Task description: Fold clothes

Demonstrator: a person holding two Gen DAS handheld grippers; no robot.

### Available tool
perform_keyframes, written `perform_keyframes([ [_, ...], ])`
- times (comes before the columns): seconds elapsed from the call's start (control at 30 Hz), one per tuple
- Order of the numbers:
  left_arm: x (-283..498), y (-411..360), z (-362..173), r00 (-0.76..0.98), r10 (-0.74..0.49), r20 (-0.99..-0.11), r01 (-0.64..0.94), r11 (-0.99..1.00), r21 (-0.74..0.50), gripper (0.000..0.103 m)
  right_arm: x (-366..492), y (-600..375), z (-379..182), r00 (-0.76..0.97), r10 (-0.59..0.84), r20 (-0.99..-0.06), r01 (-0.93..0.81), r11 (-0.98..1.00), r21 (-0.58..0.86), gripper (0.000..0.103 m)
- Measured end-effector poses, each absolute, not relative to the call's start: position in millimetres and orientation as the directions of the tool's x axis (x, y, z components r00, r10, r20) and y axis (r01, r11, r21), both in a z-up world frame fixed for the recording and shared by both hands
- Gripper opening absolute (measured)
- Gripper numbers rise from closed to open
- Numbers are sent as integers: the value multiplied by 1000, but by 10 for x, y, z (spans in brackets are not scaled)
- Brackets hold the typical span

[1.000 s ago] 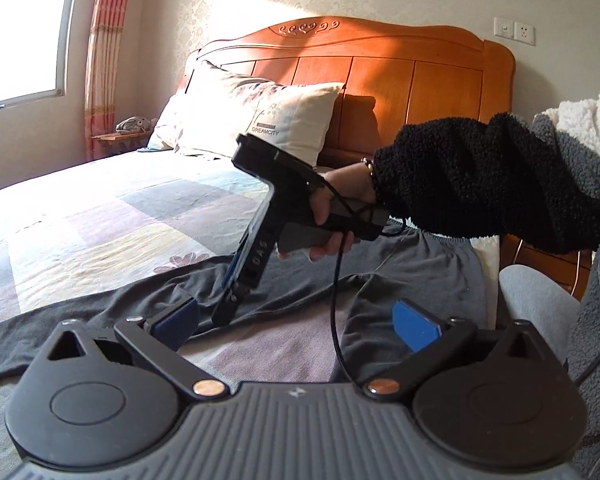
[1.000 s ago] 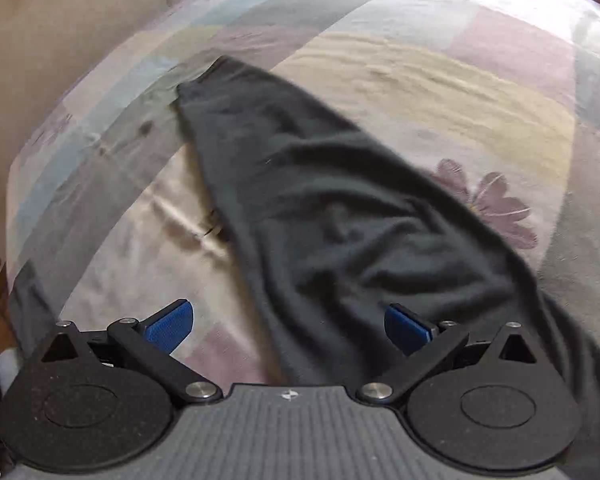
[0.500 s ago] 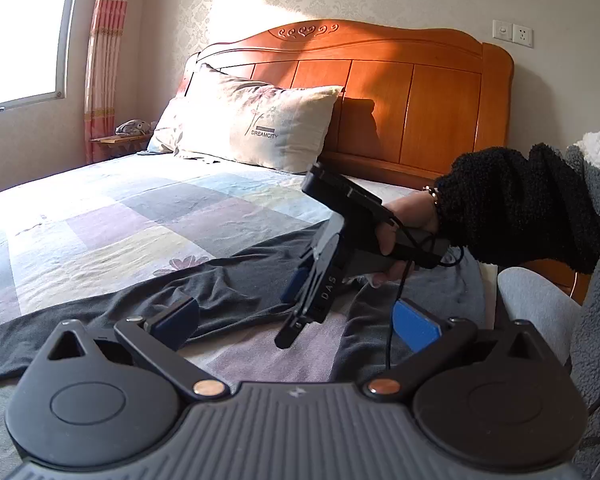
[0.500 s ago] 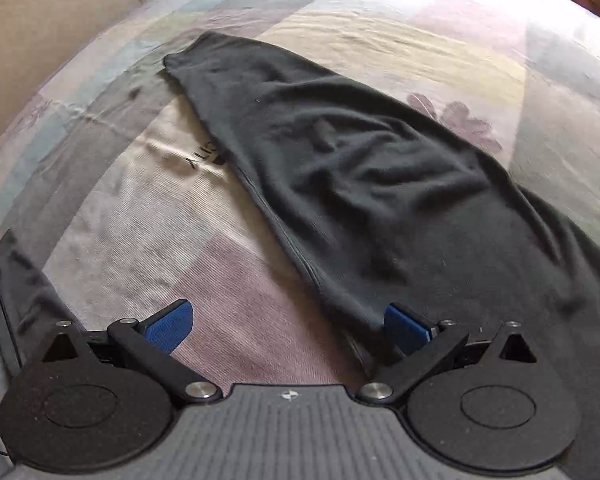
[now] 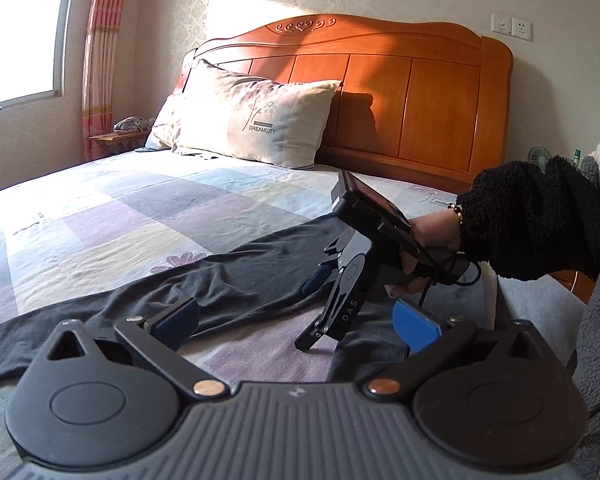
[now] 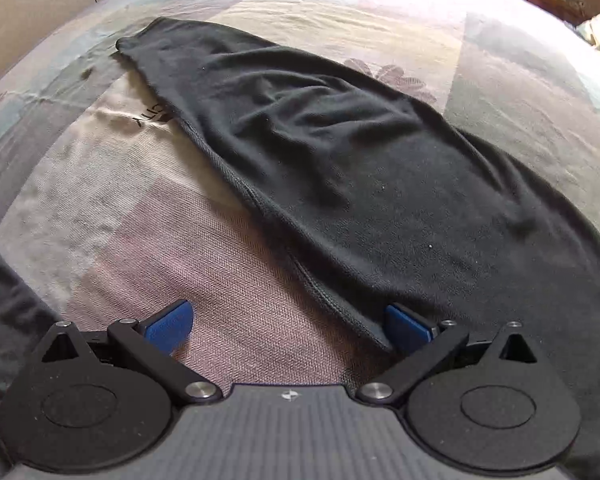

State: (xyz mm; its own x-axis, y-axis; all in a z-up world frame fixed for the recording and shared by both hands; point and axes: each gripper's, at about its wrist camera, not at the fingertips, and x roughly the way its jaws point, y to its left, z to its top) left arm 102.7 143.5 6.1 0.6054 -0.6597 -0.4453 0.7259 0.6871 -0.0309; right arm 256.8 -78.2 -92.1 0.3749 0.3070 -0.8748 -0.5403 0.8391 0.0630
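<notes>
Holding both claws over the bed [image 5: 112, 216], we see a pair of dark grey trousers [image 6: 340, 168] spread across the patchwork sheet [image 6: 236, 264]. In the right wrist view, one trouser leg runs from its hem at the far left down to the near right, where the cloth widens and passes under the right-hand finger. Our right claw [image 6: 288, 326] is released, its blue pads [image 6: 168, 326] wide apart. The inner seam of the leg lies just beside the right pad, while the left pad hangs over bare sheet. We cannot tell whether either pad touches the fabric.

In the left wrist view, our left claw [image 5: 296, 320] is also released, with blue pads spread and nothing between them. Beyond it the trousers stretch from the near left edge toward the right. The right claw [image 5: 320, 304] shows here too, tilted down over the trousers near where the two legs meet, gripped by a hand [image 5: 428, 248] in a black fleecy sleeve [image 5: 536, 224].

The bed carries a sheet of pale coloured squares with a flower print. A cream pillow [image 5: 256, 120] marked DREAMCITY leans against an orange wooden headboard [image 5: 412, 92] at the far side. A window [image 5: 20, 32] with a pink striped curtain [image 5: 100, 56] is at the far left, and a wall socket [image 5: 512, 26] sits above the headboard at the right.
</notes>
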Motion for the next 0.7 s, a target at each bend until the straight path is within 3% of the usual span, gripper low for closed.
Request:
perform_keyframes([
  [0.33, 1000, 1486, 66, 612, -661, -434, 721, 692, -38, 102, 2448, -867, -703, 349, 393, -851, -501, 845, 185, 103],
  [0.47, 990, 1481, 65, 609, -661, -438, 723, 690, -35, 102, 2582, -823, -823, 398, 340, -852, -441, 885, 148, 103],
  [0.7, 985, 1534, 86, 614, -666, -424, 720, 692, -44, 102, 2390, -577, -801, 363, 350, -864, -555, 825, 102, 103],
])
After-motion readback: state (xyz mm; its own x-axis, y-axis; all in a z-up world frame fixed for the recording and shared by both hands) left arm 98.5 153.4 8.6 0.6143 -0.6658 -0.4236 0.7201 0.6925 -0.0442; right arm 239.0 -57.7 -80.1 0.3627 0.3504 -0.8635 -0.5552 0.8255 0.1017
